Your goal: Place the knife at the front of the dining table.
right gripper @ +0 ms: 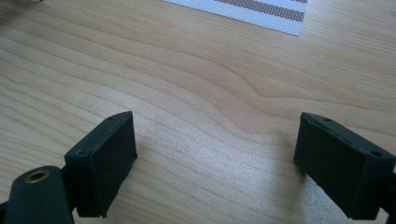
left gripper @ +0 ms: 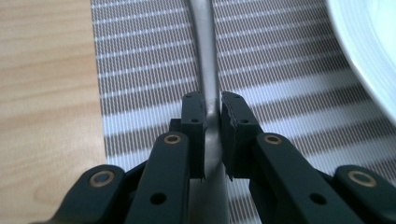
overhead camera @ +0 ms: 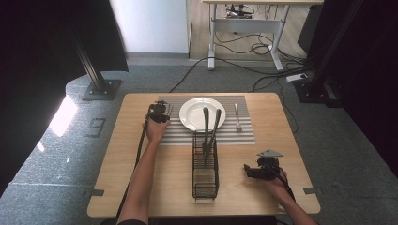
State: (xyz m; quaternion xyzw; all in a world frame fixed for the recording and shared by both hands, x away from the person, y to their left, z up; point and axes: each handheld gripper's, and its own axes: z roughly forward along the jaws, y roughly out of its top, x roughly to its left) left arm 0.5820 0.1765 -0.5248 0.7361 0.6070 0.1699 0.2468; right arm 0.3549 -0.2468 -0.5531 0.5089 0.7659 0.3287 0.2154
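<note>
Mat (overhead camera: 244, 133) lies at table's (overhead camera: 141, 187) far edge, centred. Plate (overhead camera: 195, 112) sits on mat's middle; fork (overhead camera: 237, 117) on mat, right of plate; another utensil (left gripper: 205, 60) on mat's left edge, left of plate. Wire basket (overhead camera: 205, 183) stands mid-table, before plate, w/ tongs (overhead camera: 210, 129) in it.

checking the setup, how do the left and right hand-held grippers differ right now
The left hand-held gripper is shut on a metal utensil handle over the striped placemat; the right hand-held gripper stands wide open with nothing between its jaws. The left sits beside the white plate; the right rests over the bare wooden table. Both have black jaws.
</note>
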